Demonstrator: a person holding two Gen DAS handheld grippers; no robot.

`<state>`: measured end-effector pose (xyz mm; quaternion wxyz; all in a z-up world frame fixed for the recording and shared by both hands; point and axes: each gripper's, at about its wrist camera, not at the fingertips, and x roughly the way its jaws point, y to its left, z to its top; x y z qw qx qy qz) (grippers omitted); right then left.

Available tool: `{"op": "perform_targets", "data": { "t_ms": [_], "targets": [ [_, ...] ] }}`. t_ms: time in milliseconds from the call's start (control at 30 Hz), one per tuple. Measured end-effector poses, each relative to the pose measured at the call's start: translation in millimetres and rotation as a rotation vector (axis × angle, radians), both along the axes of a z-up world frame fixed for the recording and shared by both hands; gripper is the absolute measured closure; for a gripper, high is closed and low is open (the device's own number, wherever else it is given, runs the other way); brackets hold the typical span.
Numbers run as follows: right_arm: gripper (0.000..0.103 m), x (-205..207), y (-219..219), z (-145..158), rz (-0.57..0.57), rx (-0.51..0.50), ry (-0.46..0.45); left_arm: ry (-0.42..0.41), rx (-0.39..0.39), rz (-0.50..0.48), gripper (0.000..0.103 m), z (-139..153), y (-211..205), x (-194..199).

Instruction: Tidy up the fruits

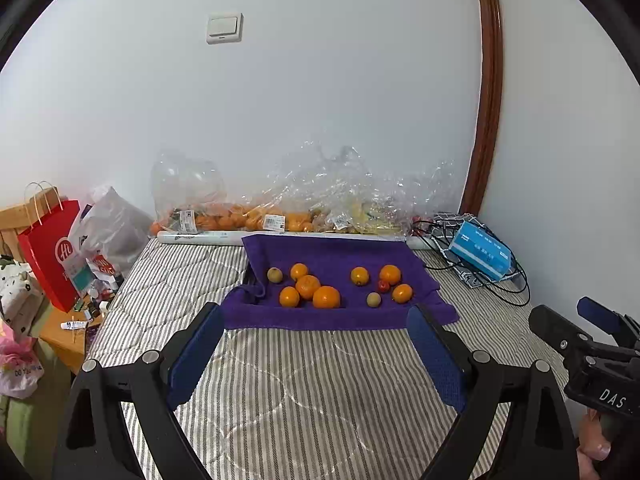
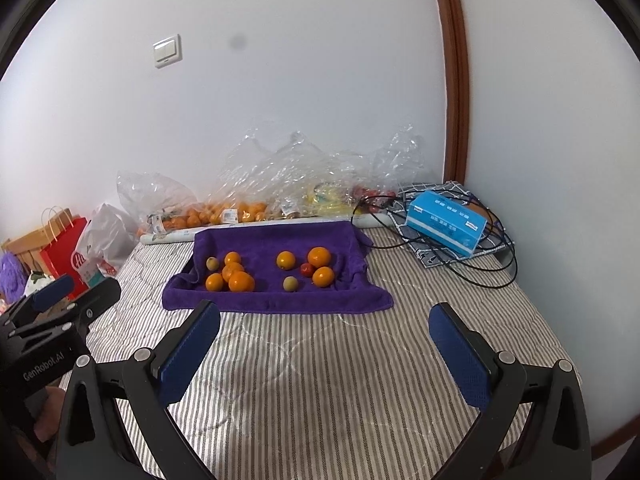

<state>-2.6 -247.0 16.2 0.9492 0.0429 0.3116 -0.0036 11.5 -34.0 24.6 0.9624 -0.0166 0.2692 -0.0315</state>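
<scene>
In the left wrist view, the left gripper (image 1: 316,320) hangs over the striped bed (image 1: 304,392) with its jaws spread wide and nothing between them. Ahead lies a purple towel (image 1: 340,252) carrying oranges (image 1: 326,297), two greenish-brown fruits (image 1: 275,275) and a small red fruit (image 1: 383,286).

In the right wrist view, the right gripper (image 2: 324,320) is likewise wide apart and empty, short of the towel's near edge. A blue box (image 2: 446,222) sits on cables at the far right.
</scene>
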Motion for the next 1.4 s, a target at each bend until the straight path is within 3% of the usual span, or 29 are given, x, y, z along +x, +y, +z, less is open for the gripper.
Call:
{"op": "perform_targets", "data": {
  "t_ms": [1400],
  "targets": [
    [0.000, -9, 12, 6, 0.019, -0.030, -0.012, -0.007, 0.000, 0.004, 0.009, 4, 1, -7]
  ]
}}
